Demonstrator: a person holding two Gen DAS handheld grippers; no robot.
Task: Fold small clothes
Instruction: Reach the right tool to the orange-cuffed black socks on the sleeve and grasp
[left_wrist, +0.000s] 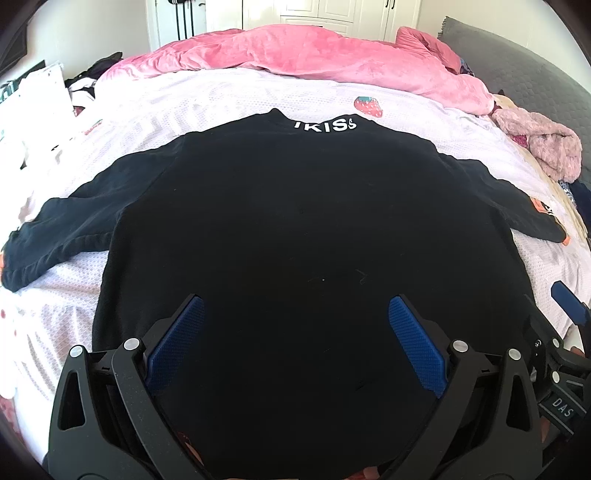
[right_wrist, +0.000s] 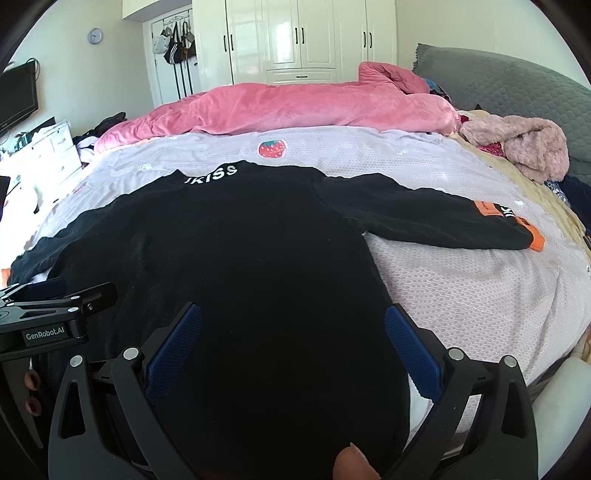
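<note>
Sweatshirt, black and long-sleeved, lies spread flat on the bed sheet, filling the middle of both views. Its collar sits toward the upper centre of the frame with white lettering across it. One sleeve trails off to the left edge of the left wrist view; the other sleeve stretches to the right in the right wrist view and ends in an orange cuff, with an orange patch just before it.

The left gripper hangs low over the hem end of the garment, its blue-padded fingers spread wide apart with nothing between them but dark cloth beneath. The right gripper is likewise spread wide, its blue pads on either side of the sweatshirt's lower right edge, gripping nothing. A fingertip shows at the bottom of the right wrist view.

A strawberry print marks the pale sheet just above the collar. Along the top of the frame lies a rumpled pink blanket, with a fluffy pink garment heaped at the upper right beside a grey headboard. White wardrobe doors stand behind, and a wall clock hangs at the upper left
</note>
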